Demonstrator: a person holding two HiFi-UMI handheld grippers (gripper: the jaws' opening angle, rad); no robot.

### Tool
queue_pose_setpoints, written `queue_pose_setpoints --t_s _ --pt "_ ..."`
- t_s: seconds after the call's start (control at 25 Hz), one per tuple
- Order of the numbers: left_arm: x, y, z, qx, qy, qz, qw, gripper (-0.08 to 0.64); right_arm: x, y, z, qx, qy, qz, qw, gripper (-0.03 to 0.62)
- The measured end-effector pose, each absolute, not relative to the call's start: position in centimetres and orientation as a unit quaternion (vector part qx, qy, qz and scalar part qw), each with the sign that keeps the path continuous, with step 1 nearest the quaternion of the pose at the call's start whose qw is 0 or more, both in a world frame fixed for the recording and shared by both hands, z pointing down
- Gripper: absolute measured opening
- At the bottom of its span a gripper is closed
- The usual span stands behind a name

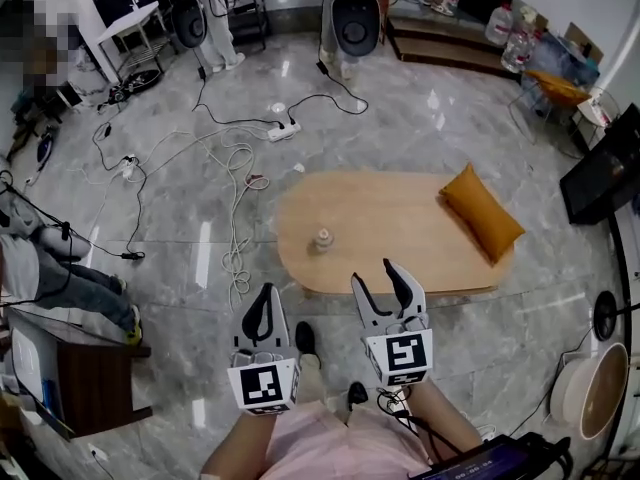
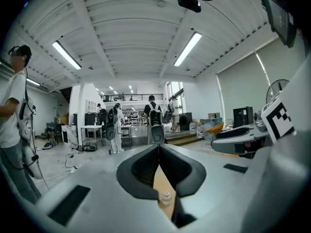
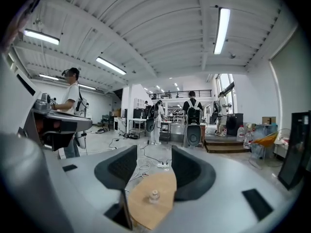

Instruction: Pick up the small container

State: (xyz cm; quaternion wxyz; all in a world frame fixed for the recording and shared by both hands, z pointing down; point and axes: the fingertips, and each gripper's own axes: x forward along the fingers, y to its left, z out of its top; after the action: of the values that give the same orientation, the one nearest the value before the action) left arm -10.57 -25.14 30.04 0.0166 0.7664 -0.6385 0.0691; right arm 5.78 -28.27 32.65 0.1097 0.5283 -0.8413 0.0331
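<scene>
The small container [image 1: 322,239], a pale little jar with a knob lid, stands upright on the left part of a low oval wooden table [image 1: 390,258]. Both grippers hover in front of the table's near edge, apart from the container. My left gripper [image 1: 266,298] is shut with nothing in it, to the left of and nearer than the container. My right gripper [image 1: 378,276] is open and empty at the table's front edge. In the left gripper view the container [image 2: 166,197] shows below the closed jaws of the left gripper [image 2: 159,148]. In the right gripper view the container [image 3: 154,195] sits on the table [image 3: 141,212] between the parted jaws of the right gripper [image 3: 153,168].
An orange cushion [image 1: 483,211] lies on the table's right end. Cables and a power strip [image 1: 284,130] trail over the marble floor to the left. A dark side table [image 1: 90,378] and a seated person's legs [image 1: 70,278] are at left. A black screen [image 1: 600,178] stands at right.
</scene>
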Motion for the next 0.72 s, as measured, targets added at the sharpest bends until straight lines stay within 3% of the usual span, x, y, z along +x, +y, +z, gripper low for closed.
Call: queue_pose_setpoints --t_s 0.72 --pt "-18.3 -43.3 28.3 0.798 -0.601 0.046 0.003 0.014 -0.6 -44.2 29.9 0.574 -0.813 0.007 0.099 0.229"
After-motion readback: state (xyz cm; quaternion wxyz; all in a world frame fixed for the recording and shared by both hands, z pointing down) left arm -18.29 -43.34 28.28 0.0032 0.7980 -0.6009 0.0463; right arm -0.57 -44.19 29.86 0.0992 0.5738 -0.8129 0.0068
